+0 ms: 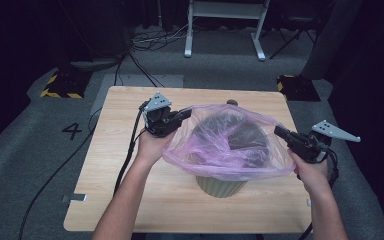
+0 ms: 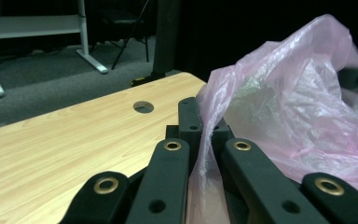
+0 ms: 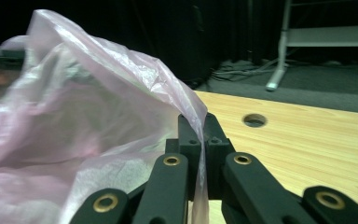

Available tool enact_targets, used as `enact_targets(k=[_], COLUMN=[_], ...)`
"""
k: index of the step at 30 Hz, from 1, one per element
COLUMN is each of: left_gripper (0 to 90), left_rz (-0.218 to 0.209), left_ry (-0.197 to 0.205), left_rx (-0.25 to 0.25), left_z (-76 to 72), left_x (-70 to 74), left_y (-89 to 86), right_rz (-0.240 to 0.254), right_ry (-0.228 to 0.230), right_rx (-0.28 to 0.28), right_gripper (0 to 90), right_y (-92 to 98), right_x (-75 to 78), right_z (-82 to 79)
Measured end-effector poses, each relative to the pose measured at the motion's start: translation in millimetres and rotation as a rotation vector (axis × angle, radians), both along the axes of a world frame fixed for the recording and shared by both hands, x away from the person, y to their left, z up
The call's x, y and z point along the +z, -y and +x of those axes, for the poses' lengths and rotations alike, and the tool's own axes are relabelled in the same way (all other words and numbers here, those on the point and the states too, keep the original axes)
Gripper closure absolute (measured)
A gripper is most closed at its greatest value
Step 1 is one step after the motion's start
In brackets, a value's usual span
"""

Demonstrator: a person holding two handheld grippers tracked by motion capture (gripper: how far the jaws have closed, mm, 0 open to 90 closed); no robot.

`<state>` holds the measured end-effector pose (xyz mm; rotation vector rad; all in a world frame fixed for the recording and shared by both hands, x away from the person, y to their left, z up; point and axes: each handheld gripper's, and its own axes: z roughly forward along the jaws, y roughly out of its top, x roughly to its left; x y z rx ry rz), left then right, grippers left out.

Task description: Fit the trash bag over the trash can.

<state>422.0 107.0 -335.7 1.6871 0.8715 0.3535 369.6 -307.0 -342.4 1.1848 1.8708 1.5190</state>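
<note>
Left gripper [image 1: 184, 115]: you pinch the thin pink plastic bag [image 1: 225, 145] rim.
Right gripper [image 1: 279, 132]: you clamp its opposite rim.
Bag: over the ribbed bin [image 1: 221, 186] on the bench [image 1: 115, 165].

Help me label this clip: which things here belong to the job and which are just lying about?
In the job:
pink bag, pinched at both sides
bin under it
left gripper
right gripper

Lying about:
white frame
cables
floor plates
</note>
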Motion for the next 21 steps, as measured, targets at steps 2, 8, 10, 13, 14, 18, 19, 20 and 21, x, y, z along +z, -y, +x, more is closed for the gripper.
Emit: enact_targets(k=[2,8,10,13,14,18,19,20,21], left_gripper=[89.8,89.8,89.8,89.8,89.8,89.7,89.7,89.7,89.7], left_rz=[0.012,0.034,0.036,0.04,0.045,0.018,0.029,0.029,0.037], left_ry=[-0.025,-0.088,-0.116,-0.138,-0.141,-0.178,-0.185,-0.206,-0.222], left_rx=[0.031,0.101,0.093,0.088,0.087,0.08,0.085,0.08,0.075], left_z=[7.7,27.5,31.6,29.8,28.4,20.7,18.4,16.4,14.3], left_x=[-6.4,-28.6,-37.8,-50.7,-54.9,-73.6,-78.8,-83.9,-88.6], left_y=[2.7,9.6,10.3,10.7,9.5,2.1,1.0,-0.4,-1.4], right_rz=[0.008,-0.034,-0.028,-0.043,-0.052,-0.035,-0.023,-0.016,-0.015], right_ry=[-0.022,-0.1,-0.119,-0.142,-0.149,-0.172,-0.179,-0.188,-0.198], right_rx=[-0.009,-0.048,-0.052,-0.056,-0.055,-0.058,-0.055,-0.057,-0.057], right_gripper=[89.9,89.7,89.8,89.9,89.9,89.9,89.9,89.9,89.9], right_y=[-0.8,-6.7,-7.0,-8.0,-8.6,-6.9,-6.2,-5.8,-5.7], right_x=[-4.0,-19.6,-26.0,-37.8,-40.9,-58.7,-63.8,-69.2,-74.9], right_z=[9.2,32.2,36.8,38.9,38.7,34.4,32.8,30.8,29.2])
